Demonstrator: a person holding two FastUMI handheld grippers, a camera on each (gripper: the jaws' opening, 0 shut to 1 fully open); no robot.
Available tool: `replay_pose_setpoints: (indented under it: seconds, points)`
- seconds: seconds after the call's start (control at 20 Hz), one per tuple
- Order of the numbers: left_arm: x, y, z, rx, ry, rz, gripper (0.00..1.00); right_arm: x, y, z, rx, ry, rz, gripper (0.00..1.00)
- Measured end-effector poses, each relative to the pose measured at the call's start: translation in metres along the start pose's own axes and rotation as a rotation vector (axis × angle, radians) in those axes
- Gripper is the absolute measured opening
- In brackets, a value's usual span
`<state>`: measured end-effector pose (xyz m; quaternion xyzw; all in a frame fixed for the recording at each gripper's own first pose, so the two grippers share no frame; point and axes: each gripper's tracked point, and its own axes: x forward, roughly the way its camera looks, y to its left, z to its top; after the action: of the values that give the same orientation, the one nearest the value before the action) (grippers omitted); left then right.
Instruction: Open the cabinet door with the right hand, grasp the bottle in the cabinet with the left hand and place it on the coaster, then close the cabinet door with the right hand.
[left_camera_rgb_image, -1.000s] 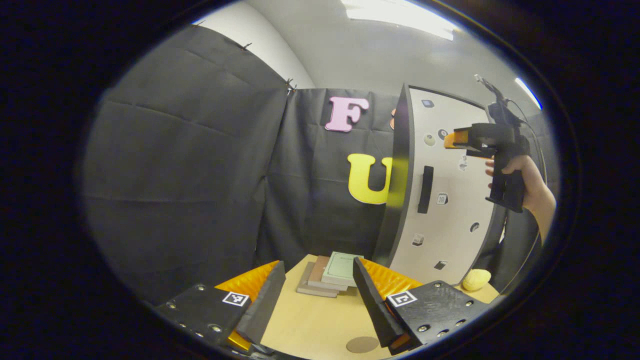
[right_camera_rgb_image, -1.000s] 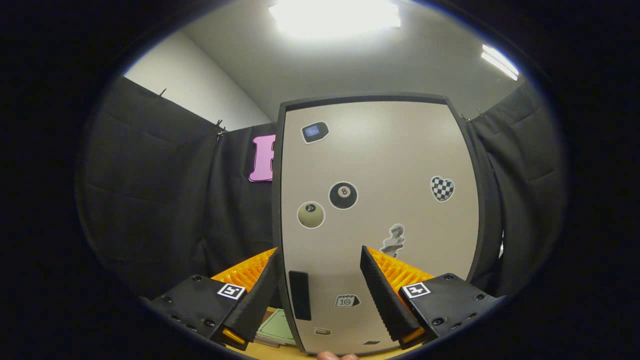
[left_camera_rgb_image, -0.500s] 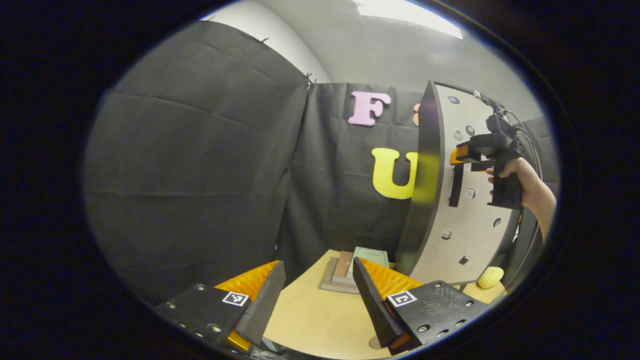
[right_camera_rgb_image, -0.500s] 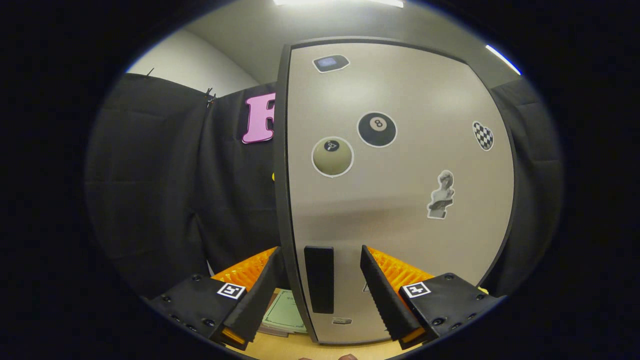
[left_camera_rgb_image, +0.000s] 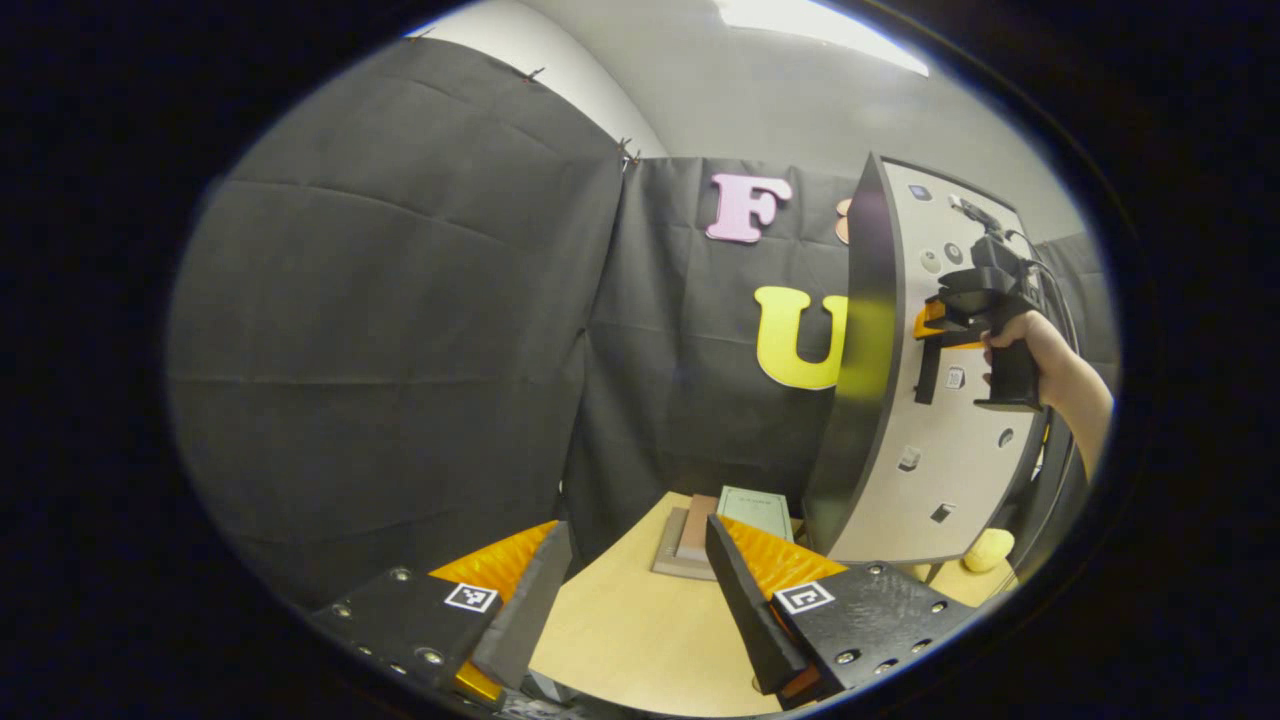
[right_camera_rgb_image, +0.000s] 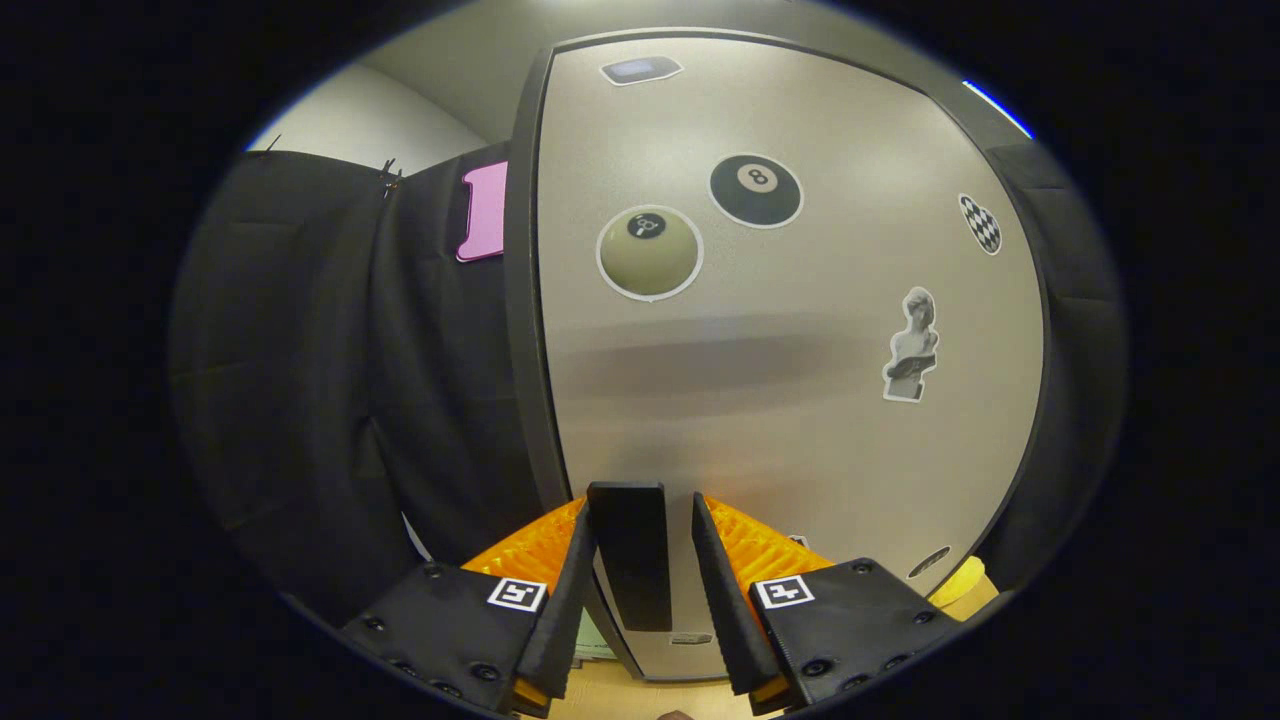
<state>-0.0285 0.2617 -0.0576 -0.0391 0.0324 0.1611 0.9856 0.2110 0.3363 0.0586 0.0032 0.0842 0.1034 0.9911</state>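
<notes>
The cabinet (left_camera_rgb_image: 862, 400) stands at the table's far right, its pale door (right_camera_rgb_image: 780, 400) carrying stickers and lying flat against the cabinet front. My right gripper (right_camera_rgb_image: 635, 580) is at the door, its fingers narrowed around the black vertical handle (right_camera_rgb_image: 630, 555). The left finger is against the handle and a thin gap remains at the right finger. In the left gripper view a hand (left_camera_rgb_image: 1040, 350) holds that right gripper (left_camera_rgb_image: 935, 325) at the handle (left_camera_rgb_image: 925, 375). My left gripper (left_camera_rgb_image: 635, 580) hovers open and empty over the table's near side.
A wooden table (left_camera_rgb_image: 640, 630) lies below the left gripper. A stack of books (left_camera_rgb_image: 720, 525) rests at its far edge, left of the cabinet. A yellow rounded object (left_camera_rgb_image: 990, 548) sits by the cabinet's base. Black cloth walls close in behind and to the left.
My right gripper moved in to the door and its fingers narrowed around the handle. The left gripper view swung left, so the cabinet sits farther right in it.
</notes>
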Motion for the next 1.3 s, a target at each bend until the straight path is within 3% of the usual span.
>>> replay_pose_setpoints:
  seconds: [0.15, 0.3, 0.35, 0.6, 0.85, 1.3]
  points:
    - [0.000, 0.000, 0.000, 0.007, 0.000, 0.000, 0.85, -0.001, 0.003, 0.000, -0.014, -0.004, -0.002, 0.39]
    - [0.001, 0.001, 0.000, 0.002, 0.001, 0.002, 0.82, 0.002, 0.002, 0.000, -0.043, -0.008, -0.011, 0.42]
    - [0.001, 0.001, -0.001, 0.001, 0.001, 0.003, 0.85, -0.002, 0.002, 0.001, -0.045, -0.005, -0.007, 0.34]
    - [-0.002, -0.002, 0.000, 0.009, 0.000, -0.005, 0.85, -0.005, 0.002, 0.002, -0.052, 0.001, 0.031, 0.31]
    - [-0.006, -0.009, -0.003, 0.017, 0.010, -0.020, 0.82, -0.010, 0.001, -0.001, -0.055, -0.008, 0.105, 0.17]
    - [-0.015, -0.028, -0.001, 0.048, 0.017, -0.077, 0.84, -0.035, -0.009, -0.005, -0.051, -0.033, 0.225, 0.17]
